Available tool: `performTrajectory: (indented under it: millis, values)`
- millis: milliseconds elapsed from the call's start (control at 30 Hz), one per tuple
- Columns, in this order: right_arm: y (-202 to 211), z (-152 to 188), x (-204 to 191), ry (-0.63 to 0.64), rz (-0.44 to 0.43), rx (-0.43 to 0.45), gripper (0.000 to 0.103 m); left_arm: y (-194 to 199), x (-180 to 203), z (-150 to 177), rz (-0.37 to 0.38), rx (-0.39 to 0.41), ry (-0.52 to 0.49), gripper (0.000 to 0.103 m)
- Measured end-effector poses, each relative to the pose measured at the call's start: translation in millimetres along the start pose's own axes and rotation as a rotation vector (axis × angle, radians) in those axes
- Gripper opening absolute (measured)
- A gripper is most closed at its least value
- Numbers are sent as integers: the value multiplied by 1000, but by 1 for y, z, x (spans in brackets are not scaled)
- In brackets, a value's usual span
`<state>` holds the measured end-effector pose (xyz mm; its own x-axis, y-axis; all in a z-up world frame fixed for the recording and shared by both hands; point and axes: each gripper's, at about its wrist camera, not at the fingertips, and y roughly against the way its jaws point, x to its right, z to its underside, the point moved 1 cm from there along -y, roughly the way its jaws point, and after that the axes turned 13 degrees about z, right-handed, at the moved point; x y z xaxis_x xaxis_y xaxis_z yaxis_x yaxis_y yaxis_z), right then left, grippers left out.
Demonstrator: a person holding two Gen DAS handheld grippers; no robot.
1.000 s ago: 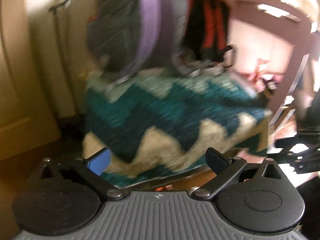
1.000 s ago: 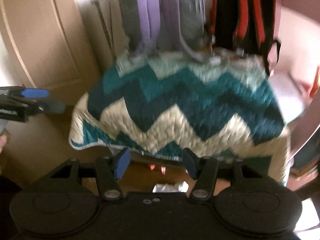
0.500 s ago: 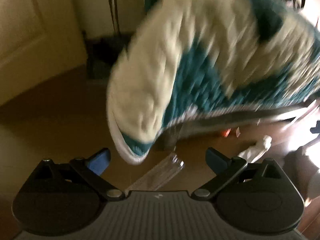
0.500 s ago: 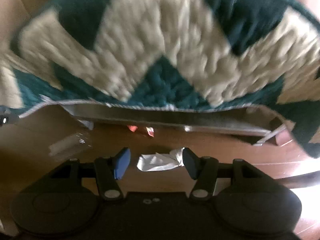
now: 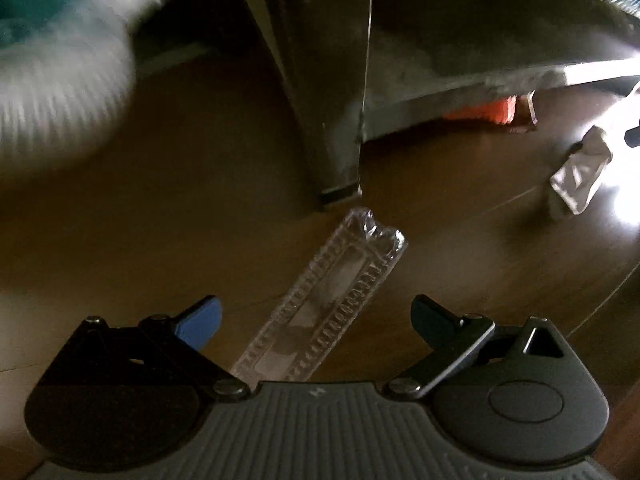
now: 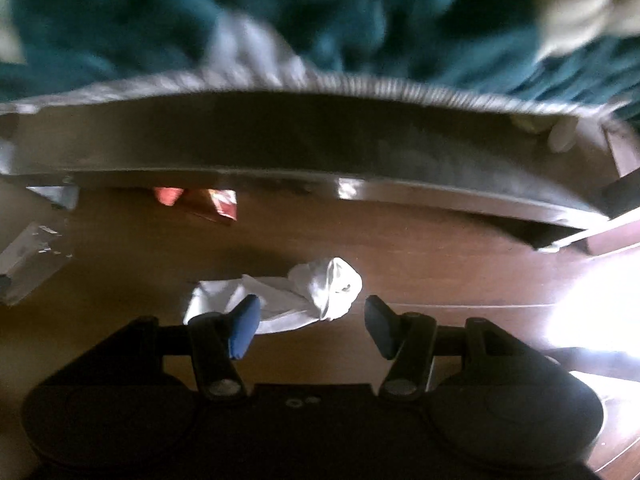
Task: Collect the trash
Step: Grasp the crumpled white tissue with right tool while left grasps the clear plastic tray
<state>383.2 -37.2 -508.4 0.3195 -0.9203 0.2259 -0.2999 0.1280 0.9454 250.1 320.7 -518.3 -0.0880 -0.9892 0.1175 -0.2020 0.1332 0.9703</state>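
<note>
A clear ribbed plastic tray (image 5: 328,304) lies on the brown wooden floor, reaching from a bed leg (image 5: 336,160) down between the fingers of my left gripper (image 5: 316,320), which stands open above it without touching. In the right wrist view a crumpled white paper (image 6: 288,296) lies on the floor just beyond my right gripper (image 6: 312,324), open, its blue left pad in front of the paper's edge. The same paper (image 5: 580,176) shows at the right of the left wrist view. The clear tray (image 6: 28,256) appears at the left edge of the right wrist view.
A metal bed rail (image 6: 320,160) runs across above the floor, with a teal and cream blanket (image 6: 280,20) hanging over it. Orange and red wrappers (image 6: 200,204) lie under the rail, also seen as an orange wrapper (image 5: 480,112). Bright sunlight glares on the floor at right.
Both grippers have dropped from facing the blanket and backpacks to pointing down at the floor close under the bed. The tray and the white paper now loom large. Both jaws kept their width.
</note>
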Motion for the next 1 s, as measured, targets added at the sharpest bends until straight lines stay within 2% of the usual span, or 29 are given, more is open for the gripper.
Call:
performTrajectory:
  millis: [233,333,500,733,767,833,867,900,1000]
  values:
    - [-45,-8,-1,-89,53,-70,57,-39,-8,5,-11,-82,31,101]
    - [-56,-7,-3,-88,62,-91,57,-47,-10,8,-56,-94,21,101]
    - [-66,-3,-6,-91,40,-104,56,-50,-11,13,-45,-93,26,97]
    - [-72,-2,-9,-81,16,-109,52,-40,-7,11,-7,-69,19,66]
    - [-72,-2,-10,-75,15,-113,49,-40,-6,9,-6,-69,14,56]
    - [-71,-3,-14,-52,12,-117,44,-38,0,9,0,-75,-3,43]
    - [-69,-4,-18,-24,18,-117,37,-38,3,10,-3,-83,-16,42]
    - [-68,-5,-21,-2,16,-120,24,-37,8,11,-2,-91,-30,42]
    - [-61,-5,-26,30,15,-126,21,-34,20,15,-1,-111,-74,42]
